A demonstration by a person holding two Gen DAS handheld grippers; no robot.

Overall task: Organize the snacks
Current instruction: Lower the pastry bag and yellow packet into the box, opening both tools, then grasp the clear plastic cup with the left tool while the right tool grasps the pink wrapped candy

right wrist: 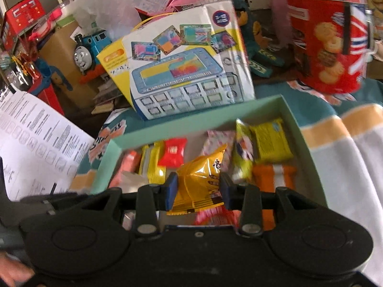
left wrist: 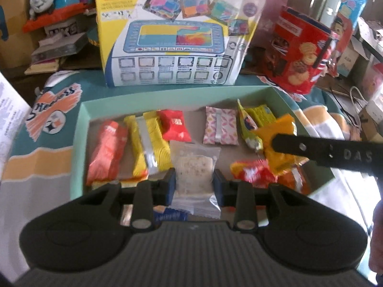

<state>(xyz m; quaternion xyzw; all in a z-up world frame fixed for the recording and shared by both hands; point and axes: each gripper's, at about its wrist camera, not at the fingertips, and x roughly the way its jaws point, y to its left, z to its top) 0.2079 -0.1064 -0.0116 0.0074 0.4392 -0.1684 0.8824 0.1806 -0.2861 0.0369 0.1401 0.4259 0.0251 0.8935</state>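
Daylight reaches my two views unevenly: it washes out the white cloth (left wrist: pixel 354 191) at the right edge of my left view and lays pale glare on the toy box (left wrist: pixel 174 35). The far clutter sits dim and brownish. Both pictures are soft, with smear on the biscuit tin (right wrist: pixel 328 40) and the snack packets (right wrist: pixel 244 153). Fisheye bending curves the green tray (right wrist: pixel 191 117), and the corners darken.

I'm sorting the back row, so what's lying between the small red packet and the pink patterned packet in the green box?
Nothing: bare box floor separates the small red packet from the pink patterned packet, seen in the left wrist view.
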